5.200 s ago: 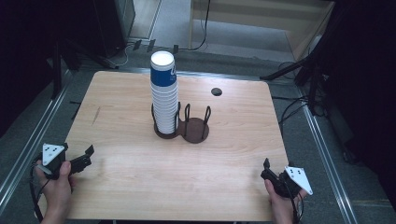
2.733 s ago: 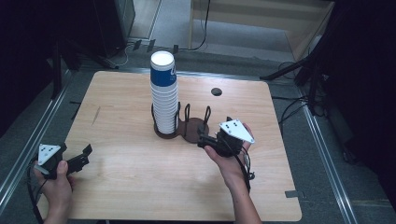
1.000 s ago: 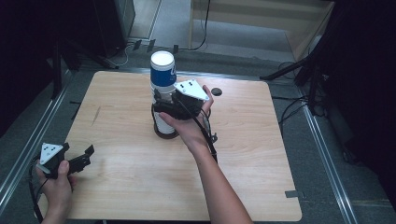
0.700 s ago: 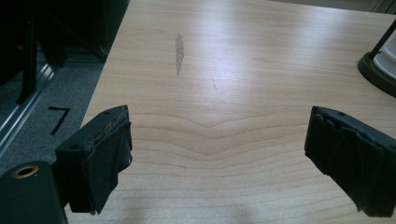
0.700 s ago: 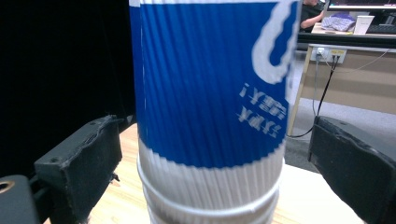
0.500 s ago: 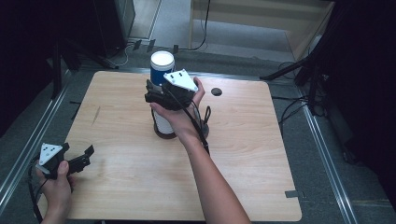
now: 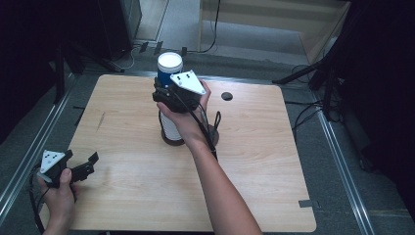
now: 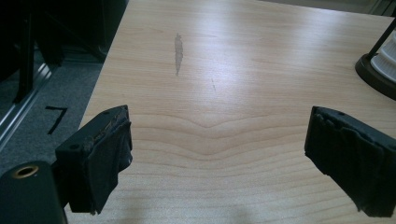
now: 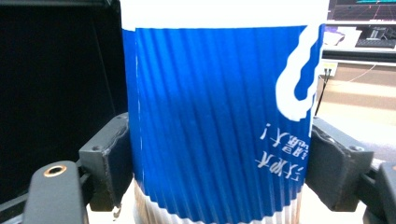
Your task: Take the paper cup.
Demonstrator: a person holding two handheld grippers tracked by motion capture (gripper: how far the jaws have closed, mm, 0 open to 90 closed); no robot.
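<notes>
A tall stack of upside-down paper cups (image 7: 170, 128) stands in a dark wire holder (image 7: 214, 134) at the table's middle. Its top cup (image 7: 169, 65) is blue with a white base. My right gripper (image 7: 162, 94) reaches across from the right at the upper part of the stack. Its jaws have just been closing, and in the right gripper view both pads (image 9: 107, 161) press on the ribbed blue cup (image 9: 215, 116). My left gripper (image 7: 86, 163) rests near the front left corner. Its jaws stand open over bare wood (image 8: 217, 158).
The wooden table (image 7: 274, 161) has a dark cable hole (image 7: 226, 96) at the back right and a grey smear (image 8: 178, 52) on the left. The holder's second, vacant ring sits right of the stack. Dark stands and cables surround the table.
My right hand came from the front right of the table up to the stack, and its jaws have shut around the top blue cup. The left hand has stayed where it was.
</notes>
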